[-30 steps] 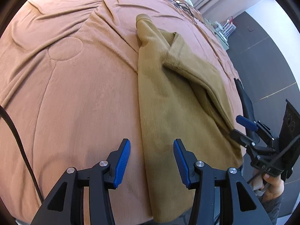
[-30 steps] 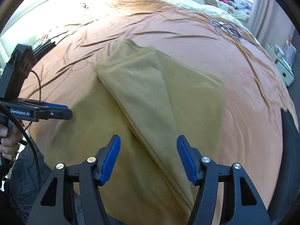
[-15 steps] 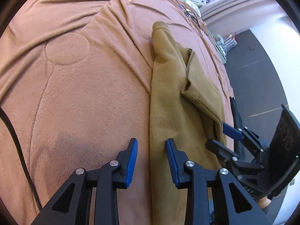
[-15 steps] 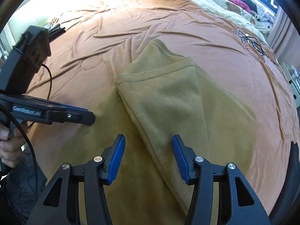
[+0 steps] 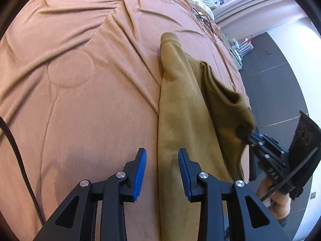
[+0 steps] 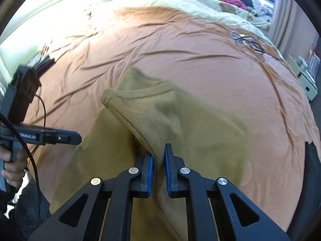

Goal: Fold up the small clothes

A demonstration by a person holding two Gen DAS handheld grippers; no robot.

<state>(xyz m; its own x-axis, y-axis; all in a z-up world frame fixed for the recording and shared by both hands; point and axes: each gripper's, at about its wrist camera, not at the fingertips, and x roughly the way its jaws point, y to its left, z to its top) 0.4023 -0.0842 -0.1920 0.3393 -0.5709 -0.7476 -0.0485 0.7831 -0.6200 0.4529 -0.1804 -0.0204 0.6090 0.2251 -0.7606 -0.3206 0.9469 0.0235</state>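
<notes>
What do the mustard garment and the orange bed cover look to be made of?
Garment: likely fleece or soft knit, matte, with a fuzzy nap and a stitched hem where the right gripper pinches it. Bed cover: probably a brushed, velvety quilted fabric; it has a soft sheen, short pile and sewn circle lines.

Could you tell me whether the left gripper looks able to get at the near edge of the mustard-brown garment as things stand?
Probably yes. The left gripper is open with the mustard-brown garment edge lying flat on the orange blanket between its fingers, nothing covering it. The right gripper pinches a separate fold off to the side.
</notes>
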